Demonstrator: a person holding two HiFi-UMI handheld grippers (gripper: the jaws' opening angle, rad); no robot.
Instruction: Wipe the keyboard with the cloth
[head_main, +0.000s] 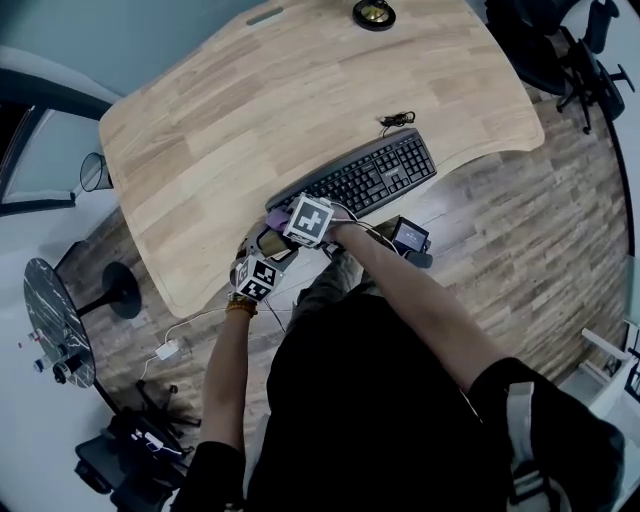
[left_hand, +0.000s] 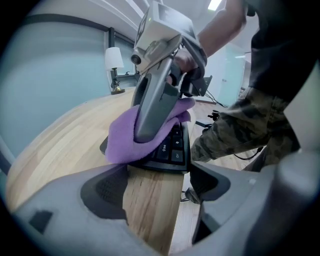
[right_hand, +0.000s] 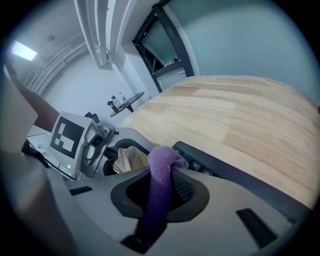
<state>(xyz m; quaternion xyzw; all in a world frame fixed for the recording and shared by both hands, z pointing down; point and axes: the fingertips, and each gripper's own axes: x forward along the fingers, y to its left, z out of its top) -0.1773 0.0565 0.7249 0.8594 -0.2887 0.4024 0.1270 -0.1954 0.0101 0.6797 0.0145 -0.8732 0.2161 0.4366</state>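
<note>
Right claw (right_hand: 162, 182) clenched on purple cloth (left_hand: 125, 142), cloth pressed on keyboard (head_main: 370, 175) end; left claw (left_hand: 155, 192) released, near keyboard

The cloth (head_main: 276, 216) hides part of the keyboard (head_main: 375, 175); a round object (head_main: 373, 13), perhaps a lamp, is cropped.

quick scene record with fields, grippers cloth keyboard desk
right gripper: shut on cloth
left gripper: open, empty, facing the keyboard's end
cloth: purple, pressed on the keyboard's end nearest the person
keyboard: black, by the desk's front edge
desk: light wood
</note>
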